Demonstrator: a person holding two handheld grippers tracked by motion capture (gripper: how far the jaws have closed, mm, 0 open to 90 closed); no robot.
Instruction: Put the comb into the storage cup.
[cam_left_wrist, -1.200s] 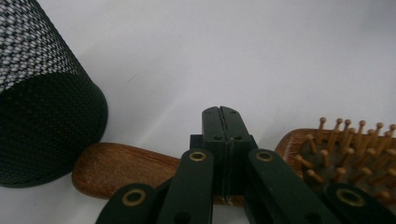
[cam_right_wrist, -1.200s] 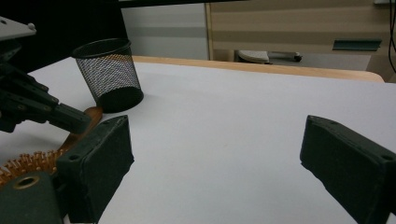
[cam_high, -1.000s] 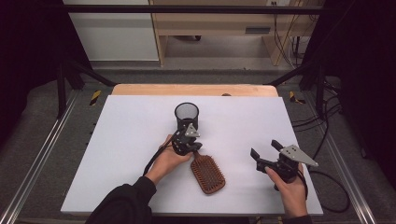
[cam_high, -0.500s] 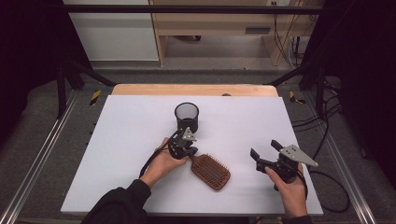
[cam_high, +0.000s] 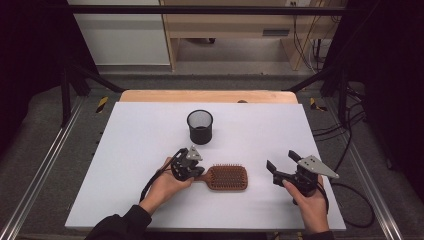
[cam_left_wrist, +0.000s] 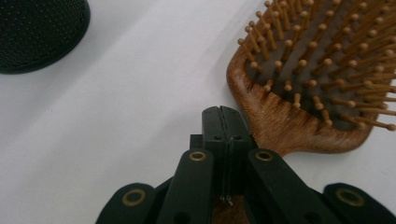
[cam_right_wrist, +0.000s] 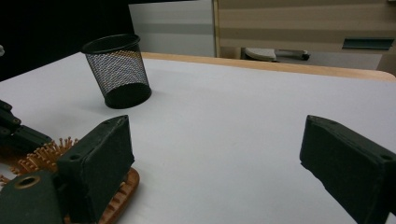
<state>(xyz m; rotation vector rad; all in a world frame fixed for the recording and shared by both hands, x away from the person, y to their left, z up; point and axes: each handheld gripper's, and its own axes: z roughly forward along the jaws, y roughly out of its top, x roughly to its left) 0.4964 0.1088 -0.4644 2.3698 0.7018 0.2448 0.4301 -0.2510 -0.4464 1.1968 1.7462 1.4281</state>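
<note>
White covers the table (cam_high: 150, 140), and a wooden edge shows along its far side. Behind it there are pale cabinets and a dark floor with cables at the right.

A brush (cam_high: 227, 177) lies flat on the near middle of the table, with the bristles facing up and the handle pointing to the left. In the left gripper view, the brush (cam_left_wrist: 322, 84) has a brown wooden body and many small wooden pins with round heads.

The left gripper (cam_high: 192, 170) is at the handle end of the brush, held by the left hand (cam_high: 165, 187). Its jaws are pressed together, and in the left gripper view the left gripper (cam_left_wrist: 220, 121) has the brown handle directly under the closed jaws. The jaws seem to pinch the handle, but the contact itself is hidden by them.

The right gripper (cam_high: 280, 162) is near the right side of the table, held by the right hand (cam_high: 310, 205), apart from the brush. Its jaws are spread wide with nothing between them. In the right gripper view, the right gripper (cam_right_wrist: 215, 154) has only the white table between the two black pads, and the brush is at the lower left.

A cup (cam_high: 200, 127) of black mesh stands upright behind the brush, near the middle of the table, apart from both grippers.
</note>
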